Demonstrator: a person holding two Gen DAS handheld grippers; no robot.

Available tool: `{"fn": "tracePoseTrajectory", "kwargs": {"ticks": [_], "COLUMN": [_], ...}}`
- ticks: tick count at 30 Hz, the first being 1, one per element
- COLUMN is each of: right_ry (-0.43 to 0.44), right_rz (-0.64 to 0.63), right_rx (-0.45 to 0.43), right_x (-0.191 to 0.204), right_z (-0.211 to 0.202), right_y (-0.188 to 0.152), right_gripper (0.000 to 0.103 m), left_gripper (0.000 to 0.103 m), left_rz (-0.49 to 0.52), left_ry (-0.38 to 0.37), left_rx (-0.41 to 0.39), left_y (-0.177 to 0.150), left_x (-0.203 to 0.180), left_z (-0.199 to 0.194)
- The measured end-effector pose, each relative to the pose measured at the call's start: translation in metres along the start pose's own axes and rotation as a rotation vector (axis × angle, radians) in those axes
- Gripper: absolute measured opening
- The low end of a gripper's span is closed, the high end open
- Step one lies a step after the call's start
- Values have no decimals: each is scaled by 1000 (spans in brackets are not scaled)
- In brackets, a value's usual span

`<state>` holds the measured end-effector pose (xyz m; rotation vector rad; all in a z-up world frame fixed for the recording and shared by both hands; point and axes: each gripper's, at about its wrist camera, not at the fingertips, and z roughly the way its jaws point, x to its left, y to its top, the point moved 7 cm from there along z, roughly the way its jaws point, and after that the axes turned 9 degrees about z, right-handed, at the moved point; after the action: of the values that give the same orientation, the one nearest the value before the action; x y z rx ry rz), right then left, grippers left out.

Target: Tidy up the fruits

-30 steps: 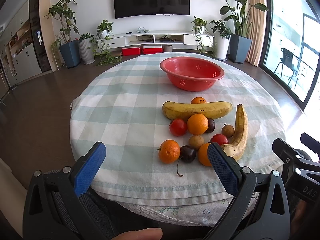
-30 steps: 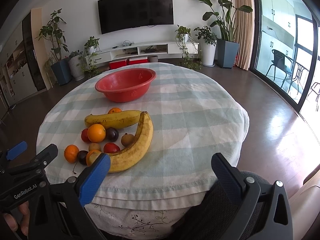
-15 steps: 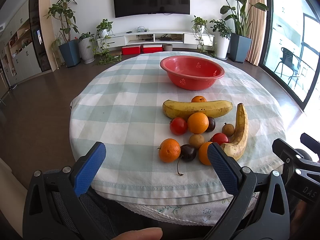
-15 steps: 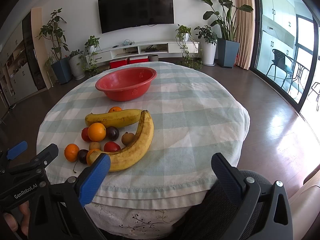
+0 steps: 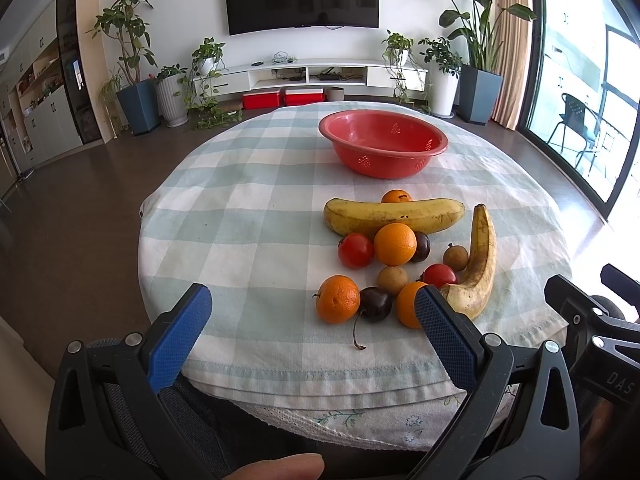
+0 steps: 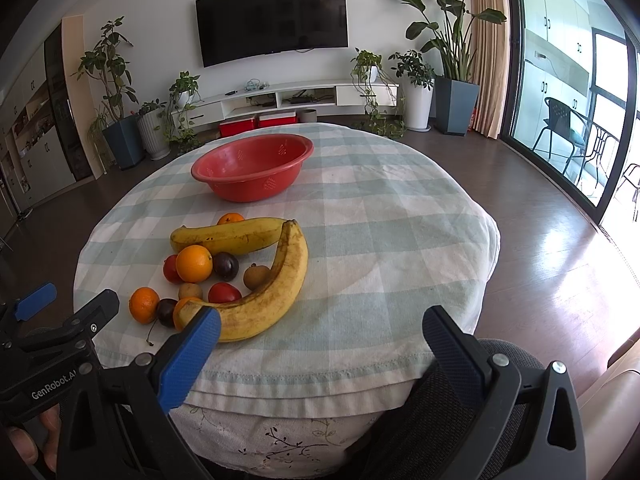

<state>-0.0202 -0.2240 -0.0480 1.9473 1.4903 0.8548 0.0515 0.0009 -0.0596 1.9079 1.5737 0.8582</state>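
A red bowl (image 5: 382, 148) stands empty at the far side of the round table; it also shows in the right wrist view (image 6: 252, 168). Nearer lie two bananas (image 5: 394, 216) (image 6: 276, 284), several oranges (image 5: 395, 244), red tomatoes (image 5: 355, 250), dark cherries (image 5: 374, 304) and small brown fruits (image 5: 392, 279). My left gripper (image 5: 312, 308) is open and empty at the table's near edge, left of the pile. My right gripper (image 6: 320, 328) is open and empty at the near edge, right of the pile.
The table has a green-checked cloth (image 5: 248, 216) hanging over its rim. The right gripper's body (image 5: 592, 320) shows at the left view's right edge. Behind are a TV stand (image 5: 308, 76), potted plants (image 5: 136, 92) and a glass door (image 6: 576, 92).
Both grippers have edged very slightly forward toward the table. Nothing on the table has moved.
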Motion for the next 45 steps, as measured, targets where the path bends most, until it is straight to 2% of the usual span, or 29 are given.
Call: {"fn": "tracePoseTrajectory", "kwargs": {"ticks": [24, 29, 31, 32, 35, 37, 40, 45], "right_ry": [1, 5, 12, 15, 40, 56, 95, 150], "right_rz": [3, 6, 12, 15, 26, 27, 37, 67], "right_rx": [5, 5, 6, 6, 10, 15, 24, 62], "right_x": [0, 0, 1, 2, 4, 7, 5, 8], "right_z": [1, 0, 1, 2, 3, 2, 3, 9], "right_y": [0, -1, -2, -3, -7, -10, -9, -12], "right_gripper": [103, 103, 103, 103, 103, 103, 103, 103], "left_gripper": [103, 103, 103, 103, 103, 103, 103, 103], "left_rz": [-6, -12, 4, 13, 58, 56, 73, 195], "left_ry": [-5, -97, -223, -239, -186, -193, -212, -246], "left_rx": [6, -13, -33, -3, 41, 35, 78, 114], "left_y": [-2, -5, -5, -9, -17, -17, -13, -1], "left_x": [-1, -3, -7, -9, -8, -3, 6, 11], "left_z": [1, 6, 9, 12, 17, 19, 29, 44]}}
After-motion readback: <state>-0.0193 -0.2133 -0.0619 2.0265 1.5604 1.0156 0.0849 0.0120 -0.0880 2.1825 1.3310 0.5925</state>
